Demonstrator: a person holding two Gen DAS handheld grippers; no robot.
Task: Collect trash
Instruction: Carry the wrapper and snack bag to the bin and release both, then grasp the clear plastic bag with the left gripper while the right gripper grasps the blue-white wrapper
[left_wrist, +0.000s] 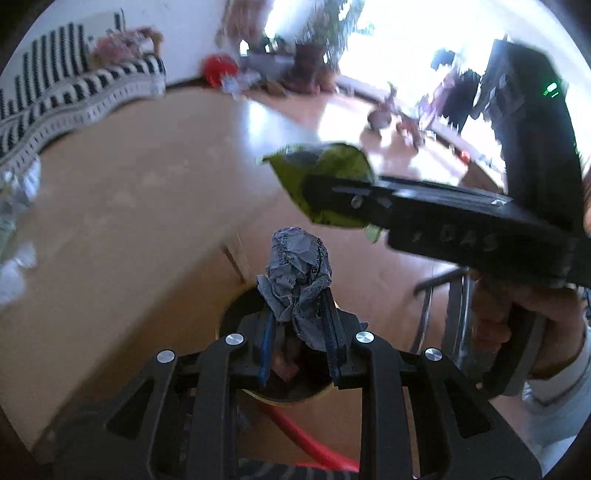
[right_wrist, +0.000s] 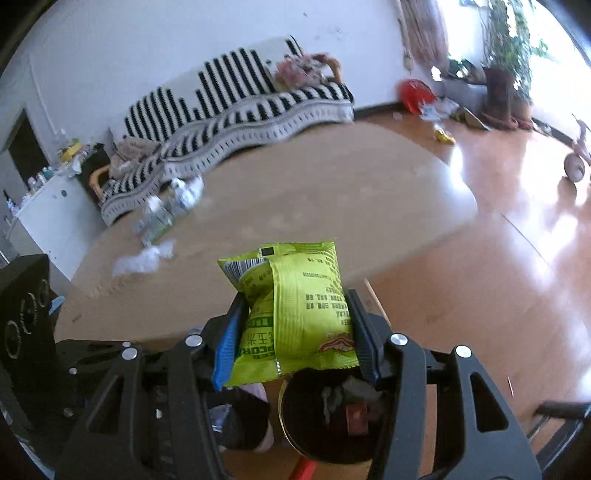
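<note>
Left wrist view: at lower centre, the left gripper pinches a crumpled grey paper wad between its narrowly set jaws, the wad rising above the fingertips. Directly beneath it, partly hidden by the fingers, sits the dark round mouth of a trash bin with scraps already inside. At centre right, the right gripper reaches in from the right edge of the frame, holding a green snack packet; a hand grips its handle at lower right. The wooden table fills the left half of the frame.

Right wrist view: at lower centre, the right gripper clamps the green snack packet across its width, jaws about half spread. The trash bin lies below and slightly right of the packet, its rim showing at the bottom of the frame. More white litter lies at centre left on the table.

Both loads appear to be arriving over the bin, so the step in hand is the drop. To do it well, centre each load above the opening before spreading the jaws, keep the two tools from bumping over the small mouth, and release one at a time. The light packet may drift or catch on the rim, so lower it close first.
</note>
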